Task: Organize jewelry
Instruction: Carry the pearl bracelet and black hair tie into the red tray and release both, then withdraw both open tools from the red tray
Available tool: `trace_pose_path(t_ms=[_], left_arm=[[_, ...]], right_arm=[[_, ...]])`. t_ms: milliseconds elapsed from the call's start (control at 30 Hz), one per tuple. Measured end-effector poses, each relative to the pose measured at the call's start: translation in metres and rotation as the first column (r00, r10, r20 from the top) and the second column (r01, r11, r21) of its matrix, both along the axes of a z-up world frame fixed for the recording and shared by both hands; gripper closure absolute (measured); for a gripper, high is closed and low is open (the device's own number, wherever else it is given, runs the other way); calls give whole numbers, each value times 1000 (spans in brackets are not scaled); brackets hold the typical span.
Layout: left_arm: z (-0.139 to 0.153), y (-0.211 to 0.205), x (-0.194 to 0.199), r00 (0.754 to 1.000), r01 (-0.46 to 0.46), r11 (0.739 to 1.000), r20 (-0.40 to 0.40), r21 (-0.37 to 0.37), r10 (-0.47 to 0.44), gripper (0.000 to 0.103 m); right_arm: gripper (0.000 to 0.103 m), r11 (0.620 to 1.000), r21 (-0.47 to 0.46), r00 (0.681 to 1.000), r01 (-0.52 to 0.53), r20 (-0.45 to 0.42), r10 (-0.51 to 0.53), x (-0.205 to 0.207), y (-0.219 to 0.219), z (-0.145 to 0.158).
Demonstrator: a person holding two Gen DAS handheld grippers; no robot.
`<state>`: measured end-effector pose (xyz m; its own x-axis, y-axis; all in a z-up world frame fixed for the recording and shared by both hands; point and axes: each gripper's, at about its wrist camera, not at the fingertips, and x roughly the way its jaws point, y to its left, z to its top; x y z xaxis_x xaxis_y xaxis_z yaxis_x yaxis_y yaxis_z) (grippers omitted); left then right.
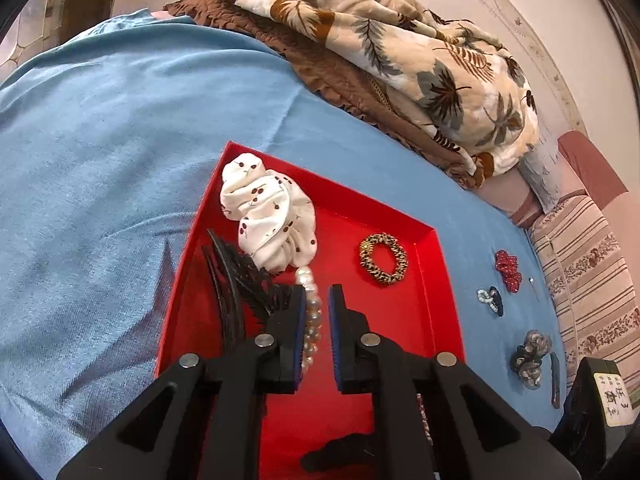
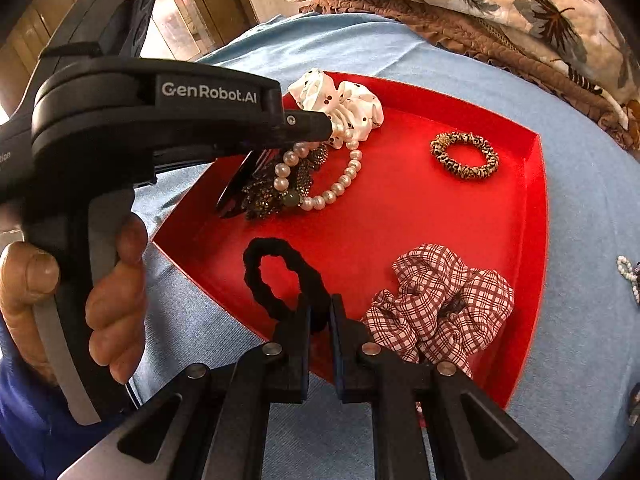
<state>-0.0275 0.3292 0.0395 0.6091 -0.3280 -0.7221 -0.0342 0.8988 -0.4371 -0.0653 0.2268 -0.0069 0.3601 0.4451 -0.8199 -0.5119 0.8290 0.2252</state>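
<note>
A red tray [image 1: 436,264] [image 2: 536,216] lies on a blue cloth. It holds a white dotted scrunchie [image 1: 268,216] [image 2: 352,104], a pearl bracelet [image 1: 314,320] [image 2: 340,184], a black feathered clip [image 1: 240,284] [image 2: 264,188], a leopard hair tie [image 1: 383,258] [image 2: 465,155], a black hair tie [image 2: 280,276] and a plaid scrunchie [image 2: 440,304]. My left gripper [image 1: 317,300] [image 2: 320,128] hovers over the pearl bracelet, jaws slightly apart, holding nothing. My right gripper [image 2: 320,308] is narrowly open at the black hair tie's near edge; a hold cannot be made out.
On the blue cloth [image 1: 100,160] right of the tray lie a red beaded piece [image 1: 508,270], a small pearl-and-dark piece [image 1: 491,299] [image 2: 628,272], a grey scrunchie [image 1: 530,358] and a dark clip [image 1: 555,380]. Folded leaf-print blankets [image 1: 360,40] lie behind.
</note>
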Motion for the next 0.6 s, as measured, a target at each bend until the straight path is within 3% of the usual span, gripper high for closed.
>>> trace_pose_path(t_ms=[133,300,467,600], left_arm=[[7,-1,-5,999,8,1000,36,-23,-7,64],[15,3,-11,997,-1,999,74,-39,4,59],[16,8,-18,997,-29,999,76,-25,31,59],[17,7,-26,996,-56,998,73,23,54,52]], right_arm=[[91,1000,-31,999,-5,39,6,-11,0,5],[72,999,-46,995,4,97,1,-27,-3,24],[64,999,-48,991,23,136,-17,-48,-23,37],[59,997,-58,988,60,146,-51,-59,-46,37]])
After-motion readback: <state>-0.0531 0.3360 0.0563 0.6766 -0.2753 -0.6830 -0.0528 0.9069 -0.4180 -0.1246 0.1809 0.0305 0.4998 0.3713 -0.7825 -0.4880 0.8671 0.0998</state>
